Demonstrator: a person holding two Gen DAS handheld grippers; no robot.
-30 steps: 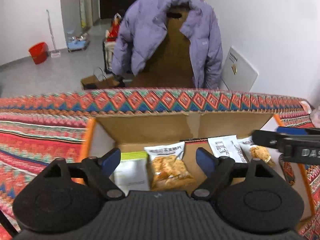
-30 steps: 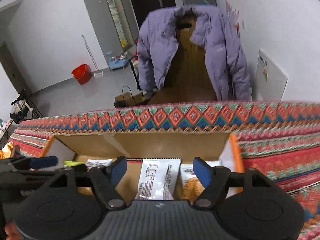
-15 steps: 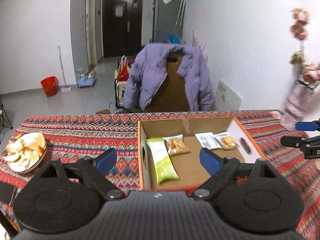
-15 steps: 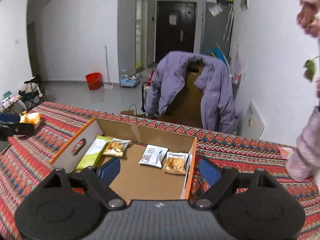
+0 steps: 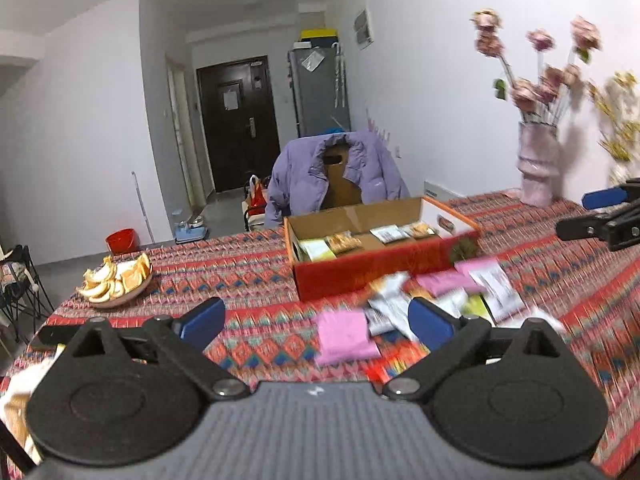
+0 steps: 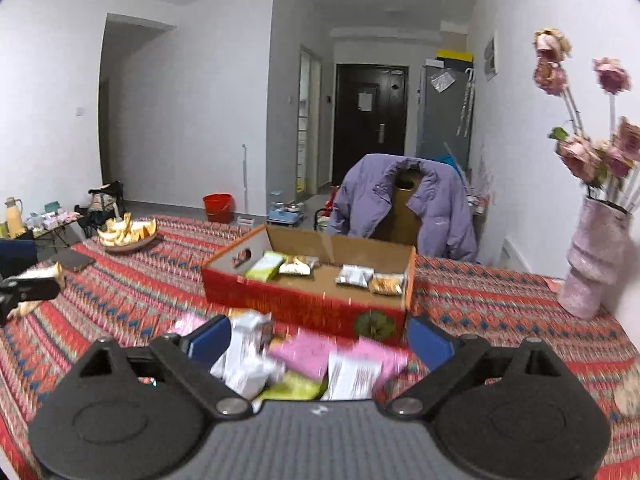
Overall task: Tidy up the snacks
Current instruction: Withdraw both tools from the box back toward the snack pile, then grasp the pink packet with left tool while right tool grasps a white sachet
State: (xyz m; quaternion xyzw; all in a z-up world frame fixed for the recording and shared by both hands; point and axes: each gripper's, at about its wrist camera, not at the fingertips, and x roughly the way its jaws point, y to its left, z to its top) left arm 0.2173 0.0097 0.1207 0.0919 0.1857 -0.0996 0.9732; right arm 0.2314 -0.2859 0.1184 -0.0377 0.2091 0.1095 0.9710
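Observation:
An open cardboard box with red sides stands on the patterned table and holds a green packet and a few small snack bags. A loose pile of snack packets, pink, white and green, lies on the cloth in front of the box. A pink packet lies nearest my left gripper. My left gripper is open and empty, above the table short of the pile. My right gripper is open and empty, just above the pile.
A plate of fruit peel sits at the table's left. A pink vase with flowers stands at the right, by the wall. A chair with a purple jacket stands behind the table.
Both grippers have pulled back and up from over the box. The box now looks farther off and the pile of loose packets has come into view. Both stay open.

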